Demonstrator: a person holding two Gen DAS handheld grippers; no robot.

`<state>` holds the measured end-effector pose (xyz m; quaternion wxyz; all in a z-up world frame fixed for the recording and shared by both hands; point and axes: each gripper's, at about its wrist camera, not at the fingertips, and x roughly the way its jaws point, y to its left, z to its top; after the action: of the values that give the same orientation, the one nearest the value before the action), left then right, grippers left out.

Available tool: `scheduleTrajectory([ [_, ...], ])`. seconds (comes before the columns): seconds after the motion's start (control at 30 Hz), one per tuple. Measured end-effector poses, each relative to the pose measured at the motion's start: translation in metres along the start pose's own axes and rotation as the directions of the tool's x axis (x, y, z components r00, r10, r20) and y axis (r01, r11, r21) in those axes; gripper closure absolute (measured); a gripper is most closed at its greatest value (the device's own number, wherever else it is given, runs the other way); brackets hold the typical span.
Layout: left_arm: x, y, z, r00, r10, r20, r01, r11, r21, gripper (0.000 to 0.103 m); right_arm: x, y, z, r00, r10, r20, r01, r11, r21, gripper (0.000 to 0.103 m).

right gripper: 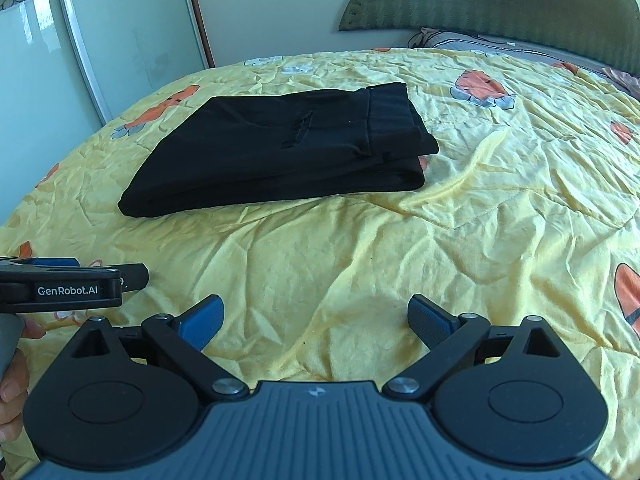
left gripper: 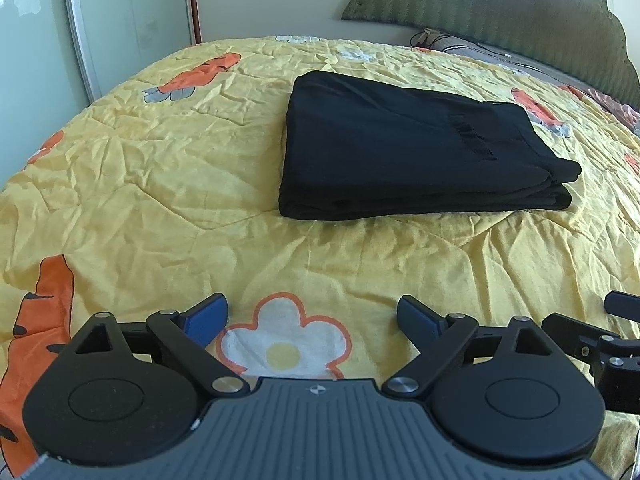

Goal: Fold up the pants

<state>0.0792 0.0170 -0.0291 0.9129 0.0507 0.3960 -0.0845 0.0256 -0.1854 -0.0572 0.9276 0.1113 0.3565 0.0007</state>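
Black pants (left gripper: 400, 152) lie folded in a flat rectangular stack on the yellow bedspread (left gripper: 140, 184). They also show in the right wrist view (right gripper: 280, 152), with the waistband at the right end. My left gripper (left gripper: 312, 316) is open and empty, well short of the pants, above a flower print. My right gripper (right gripper: 316, 320) is open and empty, also back from the pants. The left gripper shows from the side in the right wrist view (right gripper: 72, 280); part of the right gripper shows at the left view's right edge (left gripper: 600, 344).
A green padded headboard (left gripper: 500, 12) and pillows (left gripper: 480, 50) are at the far right. A mirrored wardrobe door (right gripper: 100, 40) stands left of the bed. The bedspread (right gripper: 480, 220) is wrinkled, with carrot and flower prints.
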Motion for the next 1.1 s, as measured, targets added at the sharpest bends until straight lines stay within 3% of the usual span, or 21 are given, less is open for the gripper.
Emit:
scheduleTrajectory([
  [1.1, 0.0024, 0.0000, -0.0047, 1.000, 0.003, 0.029, -0.004, 1.000, 0.031, 0.000, 0.0047, -0.0015, 0.0007, 1.000, 0.004, 0.020, -0.004, 1.000, 0.002, 0.004],
])
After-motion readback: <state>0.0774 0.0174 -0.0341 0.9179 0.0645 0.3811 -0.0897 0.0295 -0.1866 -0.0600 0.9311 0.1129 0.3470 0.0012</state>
